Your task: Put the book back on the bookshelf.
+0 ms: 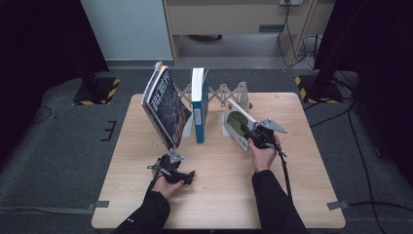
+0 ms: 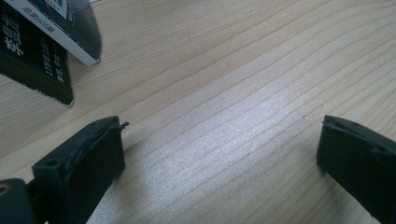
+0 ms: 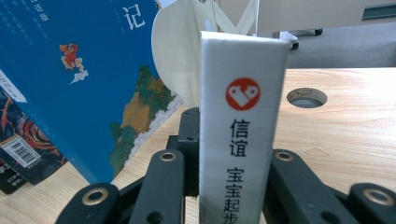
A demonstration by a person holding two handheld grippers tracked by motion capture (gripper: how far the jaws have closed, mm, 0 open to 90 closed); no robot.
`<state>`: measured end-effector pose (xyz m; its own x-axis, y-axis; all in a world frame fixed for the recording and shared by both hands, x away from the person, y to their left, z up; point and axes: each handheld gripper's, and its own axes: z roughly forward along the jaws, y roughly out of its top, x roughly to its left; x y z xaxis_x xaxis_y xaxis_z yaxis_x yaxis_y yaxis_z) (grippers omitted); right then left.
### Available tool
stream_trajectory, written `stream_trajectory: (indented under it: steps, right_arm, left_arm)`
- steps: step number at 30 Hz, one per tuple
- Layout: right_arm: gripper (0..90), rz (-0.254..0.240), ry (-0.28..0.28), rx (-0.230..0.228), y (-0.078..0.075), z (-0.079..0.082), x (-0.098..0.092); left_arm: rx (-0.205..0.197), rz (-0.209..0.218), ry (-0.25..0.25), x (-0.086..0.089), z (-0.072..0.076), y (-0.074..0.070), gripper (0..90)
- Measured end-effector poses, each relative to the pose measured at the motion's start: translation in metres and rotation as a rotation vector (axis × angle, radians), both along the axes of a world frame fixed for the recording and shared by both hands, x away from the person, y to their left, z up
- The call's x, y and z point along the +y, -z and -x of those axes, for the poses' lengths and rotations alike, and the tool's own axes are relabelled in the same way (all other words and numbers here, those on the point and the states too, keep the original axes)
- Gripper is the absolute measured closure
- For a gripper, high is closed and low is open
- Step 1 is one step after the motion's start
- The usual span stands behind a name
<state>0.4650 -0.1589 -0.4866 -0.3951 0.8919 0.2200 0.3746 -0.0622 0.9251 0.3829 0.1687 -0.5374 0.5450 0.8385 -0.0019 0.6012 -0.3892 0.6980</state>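
High view: right hand-held gripper (image 1: 254, 135) clamps white book (image 1: 237, 124) near tabletop (image 1: 292, 165) far edge, shelving underway; left hand-held gripper (image 1: 181, 176) gapes empty. Next: stand book in rack (image 1: 225, 92)

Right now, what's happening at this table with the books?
A person is sorting books into a folding rack on the table. The right gripper is clamped on the spine of a white book, tilted beside the rack. The left gripper rests open on the table near the leaning dark books. A blue book stands upright.
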Motion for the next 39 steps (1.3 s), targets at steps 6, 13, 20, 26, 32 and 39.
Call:
stream_trajectory:
  steps: [6,13,20,26,32,39]
  right_arm:
    - [75.1,0.045,-0.015,0.018,0.0,0.003,0.002]
    - [75.1,0.104,-0.046,0.06,0.003,0.005,0.004]
    - [75.2,0.122,-0.036,0.071,0.012,0.004,0.01]
    - [75.2,0.127,0.023,0.04,0.019,0.001,0.018]
    - [74.7,0.115,0.039,0.041,0.021,-0.003,0.021]
    - [65.4,0.125,0.012,0.073,0.022,0.001,0.015]
  left_arm:
    - [-0.001,0.001,-0.001,0.0,0.0,0.0,0.0]
    - [-0.001,0.0,0.0,0.0,0.0,0.0,0.0]
    - [-0.001,0.001,0.0,0.0,0.0,0.0,0.0]
    - [0.0,0.0,0.0,0.0,0.0,0.0,0.0]
    - [-0.001,0.001,0.0,0.0,0.0,0.0,0.0]
    - [0.0,0.001,0.0,0.0,0.0,0.0,0.0]
